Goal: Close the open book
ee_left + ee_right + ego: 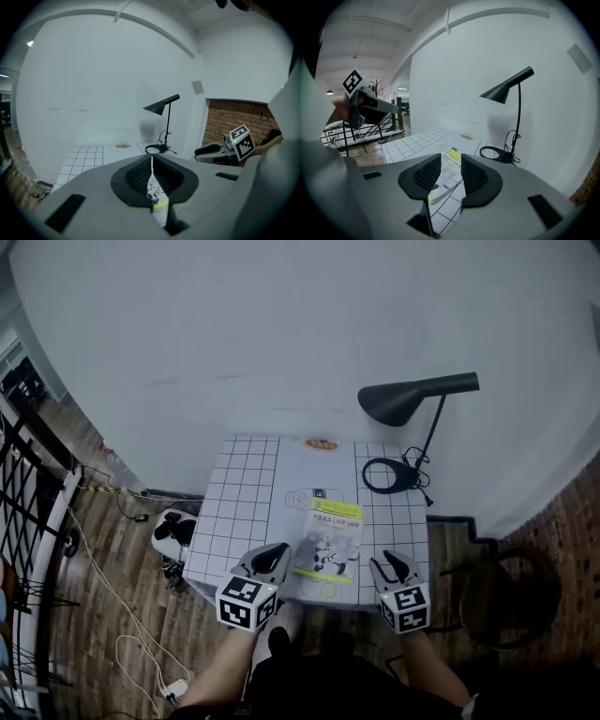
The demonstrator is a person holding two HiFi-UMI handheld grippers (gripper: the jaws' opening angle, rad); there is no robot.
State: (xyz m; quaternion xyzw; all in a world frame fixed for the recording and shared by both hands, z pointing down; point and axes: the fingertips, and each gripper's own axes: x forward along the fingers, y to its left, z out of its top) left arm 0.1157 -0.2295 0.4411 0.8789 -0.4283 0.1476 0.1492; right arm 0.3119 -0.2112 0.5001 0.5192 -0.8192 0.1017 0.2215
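The book [330, 542] lies closed and flat on the white grid-patterned table [244, 493], cover up, with a yellow-green band and a cartoon drawing. Both grippers hover off the table's near edge, either side of the book and apart from it. My left gripper [274, 551] has its jaws together; in the left gripper view [151, 160] only a thin slit shows, with the book [157, 199] seen through it. My right gripper [392, 564] stands partly open [451, 163] with nothing between its jaws; the book [449, 177] lies beyond the gap.
A black desk lamp [412, 399] and its coiled cable [389, 474] stand at the table's far right corner. A small orange disc [322, 443] lies at the far edge. A dark chair [506, 596] is at the right, a white object [173, 531] on the floor at left.
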